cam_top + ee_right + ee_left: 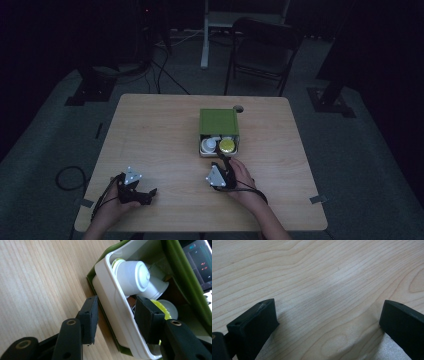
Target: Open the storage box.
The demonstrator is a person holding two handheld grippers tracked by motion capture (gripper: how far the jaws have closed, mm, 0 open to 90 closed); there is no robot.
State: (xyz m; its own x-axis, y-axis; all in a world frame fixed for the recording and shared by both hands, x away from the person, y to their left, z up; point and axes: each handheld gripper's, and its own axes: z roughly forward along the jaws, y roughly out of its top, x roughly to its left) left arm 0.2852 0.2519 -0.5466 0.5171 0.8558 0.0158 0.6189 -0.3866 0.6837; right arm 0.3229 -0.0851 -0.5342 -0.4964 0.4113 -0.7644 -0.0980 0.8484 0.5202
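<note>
Item: white drawer [112, 312] of green box [185, 277], front wall sitting between my right gripper [116, 315] jaws, which are straddling it, not visibly pressing. Left gripper [327, 322] jaws are resting released on tabletop [312, 277].

High view: overhead, facing forward over the pale wooden desk [160, 140]. Gripper views: close, low; the right shares the green drawer box [175, 267].

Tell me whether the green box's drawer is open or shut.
Open: the white drawer sticks out of the green box, showing bottles inside.
</note>
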